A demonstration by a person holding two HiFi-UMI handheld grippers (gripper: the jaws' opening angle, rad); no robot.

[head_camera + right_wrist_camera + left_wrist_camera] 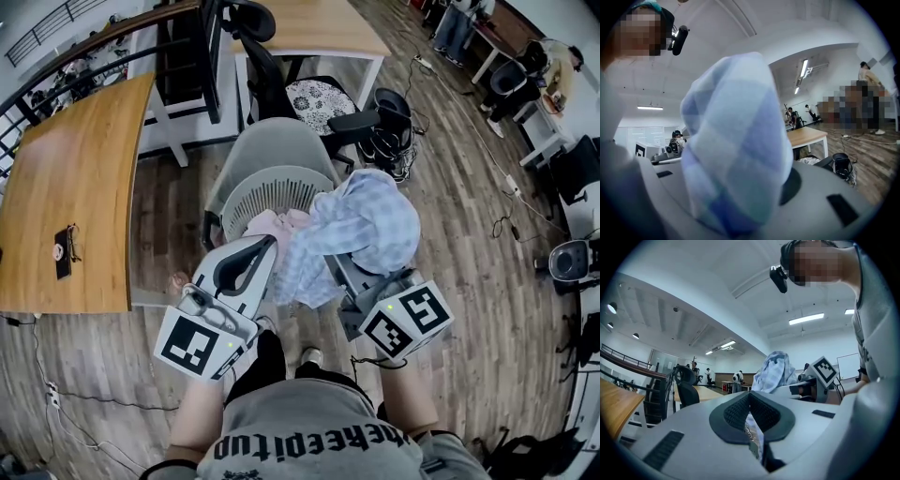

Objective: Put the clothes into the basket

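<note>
A light blue plaid garment (364, 225) hangs bunched between my two grippers, just in front of a white slatted basket (281, 181). Pink clothing (274, 225) lies inside the basket. My right gripper (343, 269) is shut on the plaid garment (736, 154), which bulges out of the jaws and hides them in the right gripper view. My left gripper (265, 247) is shut on a thin edge of the same cloth (753, 432), with a label showing between its dark pads (733, 411). From the left gripper view the bunched garment (776, 369) rises above the right gripper (813, 380).
A grey chair (272, 141) stands behind the basket, with a black office chair (323, 105) beyond it. A long wooden table (75, 187) runs along the left, a dark item (63, 251) on it. Cables (506, 220) trail over the wooden floor at right. People stand far off.
</note>
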